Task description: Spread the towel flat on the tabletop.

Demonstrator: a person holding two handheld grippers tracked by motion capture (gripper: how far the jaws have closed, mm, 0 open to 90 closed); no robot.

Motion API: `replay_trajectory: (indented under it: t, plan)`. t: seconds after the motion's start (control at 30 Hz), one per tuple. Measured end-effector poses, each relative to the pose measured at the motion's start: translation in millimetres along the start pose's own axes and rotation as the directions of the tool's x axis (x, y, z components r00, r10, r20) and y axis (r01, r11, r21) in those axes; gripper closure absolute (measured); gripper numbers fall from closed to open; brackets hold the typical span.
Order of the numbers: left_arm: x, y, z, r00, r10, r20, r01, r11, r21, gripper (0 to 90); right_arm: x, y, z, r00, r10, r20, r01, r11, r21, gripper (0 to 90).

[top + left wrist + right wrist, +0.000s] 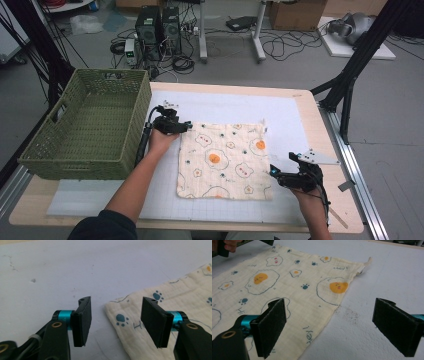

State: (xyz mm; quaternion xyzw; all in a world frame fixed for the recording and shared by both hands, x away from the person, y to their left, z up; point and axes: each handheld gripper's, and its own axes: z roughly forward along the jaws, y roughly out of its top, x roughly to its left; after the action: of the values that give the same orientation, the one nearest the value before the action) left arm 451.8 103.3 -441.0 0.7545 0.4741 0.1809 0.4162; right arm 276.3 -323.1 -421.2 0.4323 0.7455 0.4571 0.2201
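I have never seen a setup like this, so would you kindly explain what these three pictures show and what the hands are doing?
A person holds black tongs in each hand. One picture looks down from above the table; the other two come from cameras riding on the tongs. A cloth printed with fried eggs lies flat on the white mat, with a green basket beside it. The left tongs stand open around the cloth's far left corner, not yet pinching it. The right tongs wait open at its near right edge. Nothing is held.

A grey floor (pixel 300 65) strewn with black cables (pixel 280 47) lies beyond the pale wooden table (pixel 327 132); two black computer towers (pixel 159 25) stand there.
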Motion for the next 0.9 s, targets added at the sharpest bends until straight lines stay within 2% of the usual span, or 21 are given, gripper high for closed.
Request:
replay_trajectory:
  t: [0.03,0.1,0.23,0.5,0.57,0.6,0.67,0.73,0.9]
  plan:
    - [-0.9,-0.8,1.9,1.0,0.008,0.002,-0.008,1.0,0.004,44.1,0.3,0.4,0.3,1.0,0.001,0.0,-0.001,1.0,0.0,11.2]
    - [-3.0,-2.1,4.5,0.9989,0.048,-0.004,-0.048,0.9987,0.018,47.2,0.3,1.3,1.4,1.0,0.0,-0.003,0.0,1.0,0.003,11.2]
    - [-3.9,-5.0,8.1,0.9963,0.085,-0.015,-0.084,0.9955,0.044,52.8,0.5,1.6,3.2,1.0,-0.001,-0.008,0.001,1.0,0.011,11.1]
    - [-2.8,-5.3,7.8,0.9935,0.11,-0.028,-0.109,0.9934,0.035,64.7,0.8,4.2,8.6,0.9998,-0.009,-0.016,0.009,1.0,0.013,11.2]
    - [-4.2,-5.6,8.0,0.9935,0.112,-0.016,-0.112,0.9932,0.032,72.8,-0.1,6.1,11.2,0.9998,-0.012,-0.015,0.012,1.0,0.02,11.1]
    - [-5.3,-5.4,8.0,0.9919,0.126,-0.01,-0.126,0.9914,0.035,77.7,-1.0,7.3,12.5,0.9998,-0.01,-0.014,0.011,1.0,0.022,11.2]
    - [-8.9,-5.5,8.8,0.9894,0.144,-0.02,-0.143,0.9891,0.034,85.9,-3.3,10.4,16.1,0.9999,-0.007,-0.013,0.007,0.999,0.033,11.1]
    - [-9.1,-5.5,8.7,0.9897,0.141,-0.022,-0.14,0.9895,0.035,86.6,-5.6,14.0,20.9,0.9999,-0.004,-0.013,0.005,0.999,0.046,11.2]
    - [-5.8,-5.8,8.4,0.9956,0.094,-0.004,-0.093,0.9952,0.03,87.0,-11.9,21.5,34.3,0.9999,-0.006,-0.009,0.006,0.998,0.063,11.2]
